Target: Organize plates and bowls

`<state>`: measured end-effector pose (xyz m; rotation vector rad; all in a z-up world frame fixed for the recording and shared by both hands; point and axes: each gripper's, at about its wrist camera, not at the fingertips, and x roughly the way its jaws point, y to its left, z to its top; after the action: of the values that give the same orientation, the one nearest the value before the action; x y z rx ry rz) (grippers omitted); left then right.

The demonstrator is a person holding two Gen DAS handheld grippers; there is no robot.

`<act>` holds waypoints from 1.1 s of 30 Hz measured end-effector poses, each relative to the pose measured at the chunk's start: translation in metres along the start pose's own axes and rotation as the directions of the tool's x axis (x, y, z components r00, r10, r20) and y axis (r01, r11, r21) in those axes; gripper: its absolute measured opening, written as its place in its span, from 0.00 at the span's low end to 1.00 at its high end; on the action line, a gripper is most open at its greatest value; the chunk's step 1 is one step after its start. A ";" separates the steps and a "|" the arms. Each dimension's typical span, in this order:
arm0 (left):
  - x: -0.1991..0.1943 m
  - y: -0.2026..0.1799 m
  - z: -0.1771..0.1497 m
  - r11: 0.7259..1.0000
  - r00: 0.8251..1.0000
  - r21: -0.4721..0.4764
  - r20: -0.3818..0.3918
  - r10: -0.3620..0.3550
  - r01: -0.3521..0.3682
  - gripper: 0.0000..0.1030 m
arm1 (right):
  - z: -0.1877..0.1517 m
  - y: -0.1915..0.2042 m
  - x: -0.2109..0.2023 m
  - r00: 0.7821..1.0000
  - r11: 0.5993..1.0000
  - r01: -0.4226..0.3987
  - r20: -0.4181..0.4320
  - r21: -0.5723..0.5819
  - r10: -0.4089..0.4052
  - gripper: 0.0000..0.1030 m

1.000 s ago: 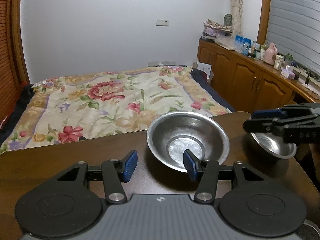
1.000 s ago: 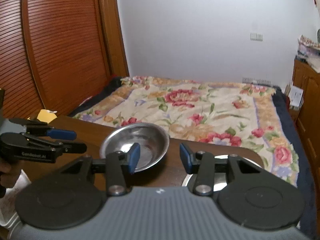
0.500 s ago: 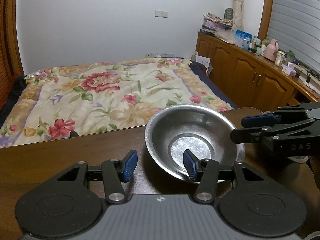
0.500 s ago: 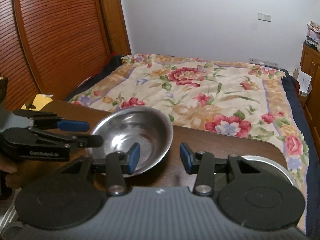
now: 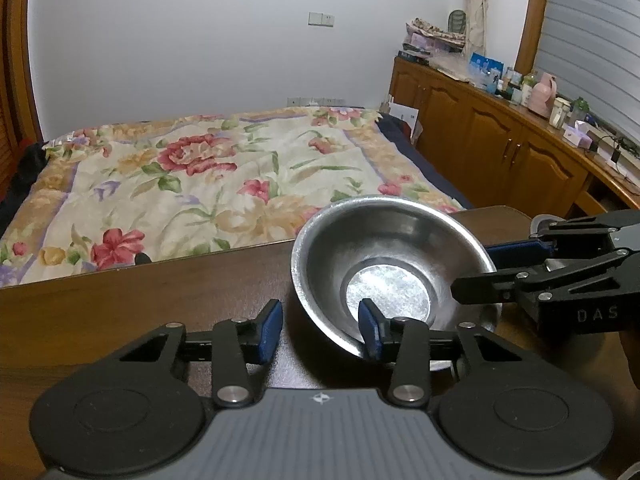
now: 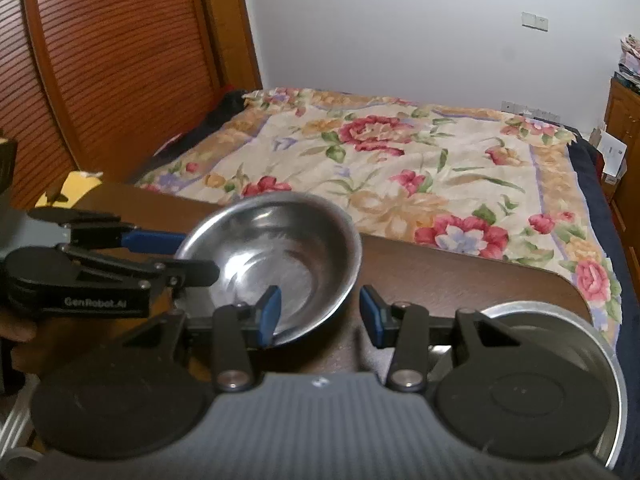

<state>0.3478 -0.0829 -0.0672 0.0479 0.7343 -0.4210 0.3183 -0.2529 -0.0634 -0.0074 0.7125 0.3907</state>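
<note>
Now the steel bowl is straddled at its rim by both tools: the left gripper, jaws just narrowed yet apparently not pinching, and the right gripper, jaws apart. A flat plate is seen under the right gripper's right side. Nothing looks stacked yet.

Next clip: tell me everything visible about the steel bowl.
The steel bowl is round, shiny, scuffed and empty, with a flat bottom and a flaring wall. It sits open side up on the dark wooden table. The left gripper straddles its near rim; its jaws have just been closing, but the pads are not pressing. The right gripper straddles another part of the rim, also open.
</note>
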 end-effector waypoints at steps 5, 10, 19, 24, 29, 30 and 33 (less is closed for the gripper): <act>-0.002 -0.002 0.000 0.999 0.999 -0.005 -0.021 -0.040 0.040 0.33 | -0.001 0.000 0.002 1.000 1.000 -0.010 -0.014 0.004 0.010 0.38; -0.004 -0.008 0.001 0.999 0.999 0.012 -0.019 -0.038 0.039 0.33 | -0.005 0.002 0.000 1.000 1.000 -0.020 -0.017 -0.004 0.019 0.32; -0.014 -0.011 0.003 0.999 1.000 0.030 -0.009 -0.026 0.026 0.31 | -0.009 0.001 0.001 0.999 0.999 -0.031 -0.020 0.021 0.031 0.31; -0.029 -0.018 0.007 0.999 0.999 0.043 0.016 -0.031 0.031 0.31 | -0.006 -0.003 -0.008 0.999 0.998 -0.043 0.028 0.052 0.041 0.24; -0.055 -0.026 0.015 0.997 0.997 0.059 0.059 -0.043 0.040 0.31 | -0.002 -0.003 -0.025 0.996 0.997 -0.037 0.088 0.067 0.031 0.21; -0.061 -0.028 0.016 0.997 0.997 0.064 0.069 -0.046 0.041 0.31 | -0.001 -0.003 -0.029 0.995 0.997 -0.037 0.097 0.073 0.030 0.21; -0.078 -0.034 0.019 0.996 0.993 0.074 0.099 -0.057 0.050 0.31 | 0.000 -0.003 -0.042 0.991 0.995 -0.043 0.127 0.089 0.032 0.21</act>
<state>0.2951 -0.0899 0.0014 0.0733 0.6217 -0.4974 0.2905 -0.2707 -0.0368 0.1168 0.6059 0.3905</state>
